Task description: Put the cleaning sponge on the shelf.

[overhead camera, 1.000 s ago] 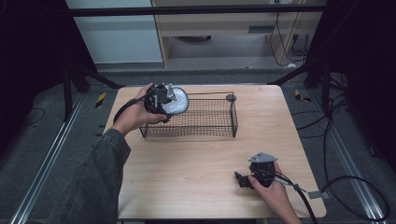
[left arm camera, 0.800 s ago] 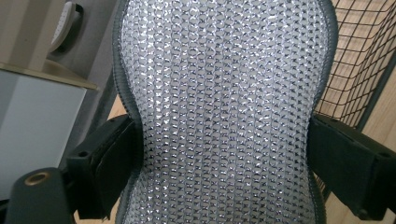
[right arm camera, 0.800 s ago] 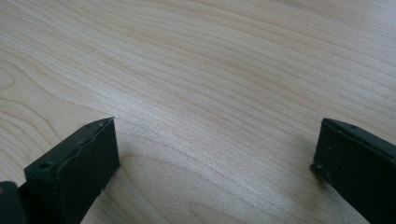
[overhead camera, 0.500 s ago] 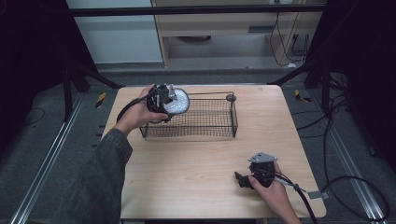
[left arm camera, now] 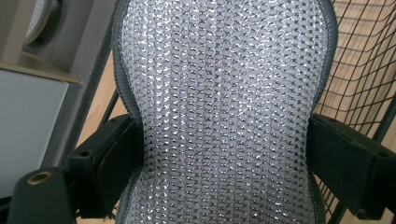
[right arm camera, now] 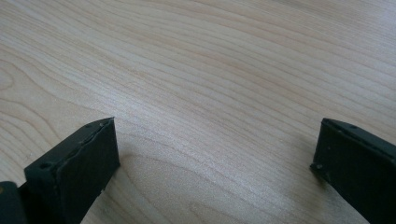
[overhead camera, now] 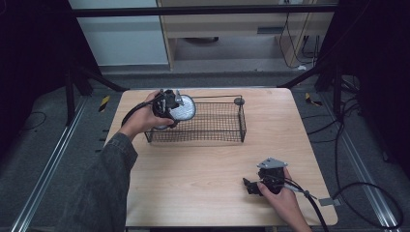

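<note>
A silver mesh pad point(overhead camera: 182, 109) with a dark rim is pinched between the jaws of my left gripper point(overhead camera: 170, 107), held above the left end of a black wire basket point(overhead camera: 227, 126). In the left gripper view the pad point(left arm camera: 224, 107) spans most of the frame, with black fingers point(left arm camera: 107, 158) pressing in from both sides and the basket wires point(left arm camera: 359, 70) at the right. My right gripper point(overhead camera: 252, 186) rests low on the wooden table point(overhead camera: 203, 169) near the front right, open. In the right gripper view its fingers point(right arm camera: 79, 163) stand wide apart over bare wood point(right arm camera: 210, 93).
A small dark round knob point(overhead camera: 239, 101) sits at the basket's far right corner. Cables point(overhead camera: 358, 193) trail off the table's right side. Metal rails point(overhead camera: 53, 159) run along the floor at the left.
</note>
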`<state>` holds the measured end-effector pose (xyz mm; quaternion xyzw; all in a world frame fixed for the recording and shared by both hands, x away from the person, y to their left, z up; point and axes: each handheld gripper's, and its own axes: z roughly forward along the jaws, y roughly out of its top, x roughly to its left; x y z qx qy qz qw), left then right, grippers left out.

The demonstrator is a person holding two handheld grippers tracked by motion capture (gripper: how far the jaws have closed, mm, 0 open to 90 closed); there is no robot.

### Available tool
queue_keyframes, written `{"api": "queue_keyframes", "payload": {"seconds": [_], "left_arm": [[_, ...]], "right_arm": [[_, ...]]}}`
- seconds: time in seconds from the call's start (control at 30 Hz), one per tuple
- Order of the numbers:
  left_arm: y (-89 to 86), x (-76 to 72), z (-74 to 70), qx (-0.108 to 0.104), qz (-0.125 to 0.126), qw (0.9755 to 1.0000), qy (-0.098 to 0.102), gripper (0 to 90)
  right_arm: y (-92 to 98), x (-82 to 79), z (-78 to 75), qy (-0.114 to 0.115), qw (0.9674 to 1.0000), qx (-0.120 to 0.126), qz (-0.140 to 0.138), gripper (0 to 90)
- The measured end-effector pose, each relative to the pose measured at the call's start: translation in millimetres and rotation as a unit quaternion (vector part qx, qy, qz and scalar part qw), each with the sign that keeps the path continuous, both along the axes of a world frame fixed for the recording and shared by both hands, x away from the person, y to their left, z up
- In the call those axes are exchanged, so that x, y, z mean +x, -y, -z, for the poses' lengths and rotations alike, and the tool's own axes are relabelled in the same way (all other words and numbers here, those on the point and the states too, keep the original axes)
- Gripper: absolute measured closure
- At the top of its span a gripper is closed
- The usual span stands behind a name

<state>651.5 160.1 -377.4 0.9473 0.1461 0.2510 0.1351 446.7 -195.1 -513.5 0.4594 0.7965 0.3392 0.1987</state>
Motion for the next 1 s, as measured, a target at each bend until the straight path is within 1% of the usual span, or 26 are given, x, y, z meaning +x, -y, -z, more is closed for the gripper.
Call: {"api": "queue_keyframes", "payload": {"seconds": [0.2,0.27,0.37,0.4,0.47,0.5,0.53,0.57,0.63,0.73,0.87,0.9,0.93,1.0], "left_arm": [[3.0,0.3,4.3,0.010,0.011,0.9999,-0.001,11.6],[3.8,0.2,5.7,0.008,0.013,0.9999,0.000,11.4],[3.7,2.1,5.2,0.012,0.003,0.9999,0.003,10.8],[2.3,3.9,5.8,0.007,-0.006,1.0000,-0.001,9.3],[1.7,4.3,6.6,0.008,-0.010,0.9999,0.004,7.4],[1.0,4.9,5.9,0.004,-0.015,0.9999,-0.003,6.4],[1.0,4.9,5.9,0.004,-0.015,0.9999,-0.003,5.5],[0.3,5.0,5.7,-0.005,-0.016,0.9998,-0.008,5.0],[-0.3,5.2,4.5,-0.014,-0.018,0.9997,-0.010,4.0],[-1.2,5.3,1.8,-0.025,-0.022,0.9994,-0.009,4.1],[-1.2,4.6,0.8,-0.026,-0.024,0.9993,-0.009,5.0],[-1.4,3.8,0.3,-0.033,-0.023,0.9991,-0.010,5.5],[-1.4,3.8,0.3,-0.033,-0.023,0.9991,-0.010,5.6],[-1.9,1.7,-2.0,-0.042,-0.024,0.9988,-0.007,5.8]], "right_arm": [[0.0,0.0,0.0,0.000,1.0000,0.000,0.000,0.4],[0.0,0.0,0.0,0.000,1.0000,0.000,0.000,0.4],[0.0,0.0,0.0,0.000,1.0000,0.000,0.000,0.4],[0.0,-0.1,0.0,0.000,1.0000,0.000,0.000,0.4],[0.0,-0.1,0.0,0.000,1.0000,0.000,0.000,0.4],[0.1,-0.1,0.0,0.000,1.0000,0.000,0.000,0.4],[0.0,-0.1,0.0,0.000,1.0000,0.000,0.000,0.4],[-0.1,-0.1,0.0,0.000,1.0000,0.000,0.001,0.4],[-0.1,-0.1,0.0,0.000,1.0000,0.000,0.001,0.4],[0.0,-0.1,0.0,0.000,1.0000,0.000,0.000,0.4],[-0.1,-0.1,0.0,0.000,1.0000,0.000,0.001,0.4],[0.1,-0.1,0.0,0.000,1.0000,0.000,0.000,0.4],[0.1,-0.1,0.0,0.000,1.0000,0.000,0.000,0.4],[0.0,0.0,0.0,0.000,1.0000,-0.001,0.000,0.4]]}}
